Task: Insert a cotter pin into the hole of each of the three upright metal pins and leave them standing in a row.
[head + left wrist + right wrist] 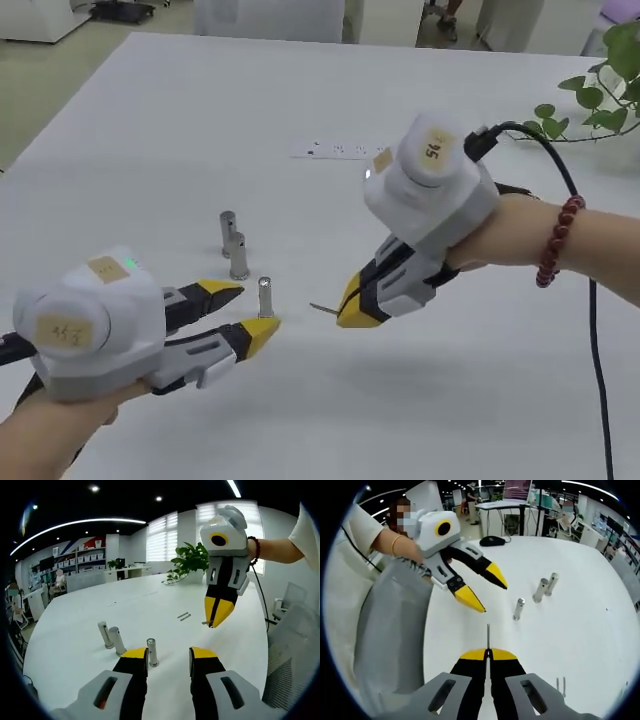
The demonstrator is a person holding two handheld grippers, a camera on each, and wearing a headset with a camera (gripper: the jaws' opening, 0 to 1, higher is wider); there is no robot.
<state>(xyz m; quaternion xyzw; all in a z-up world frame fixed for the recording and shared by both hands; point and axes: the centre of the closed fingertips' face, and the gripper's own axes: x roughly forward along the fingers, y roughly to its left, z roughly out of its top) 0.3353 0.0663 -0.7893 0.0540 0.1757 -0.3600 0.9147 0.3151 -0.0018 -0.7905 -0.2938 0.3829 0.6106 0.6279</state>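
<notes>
Left gripper (253,308), lower left of the head view: jaws parted, holding nothing. The nearest metal pin (265,297) stands upright just at its tips. Right gripper (350,312), centre frame: jaws closed on a cotter pin (322,307), whose tip points left at that pin without touching it. Two more metal pins (233,245) stand upright close together, above and to the left. Spare cotter pins (183,615) lie on the white table (150,120).

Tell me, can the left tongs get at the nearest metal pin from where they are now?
Probably yes. The left tongs are open and the nearest metal pin stands upright right by their yellow tips, nothing between. The right tongs, shut on a cotter pin, hang off to one side.
</notes>
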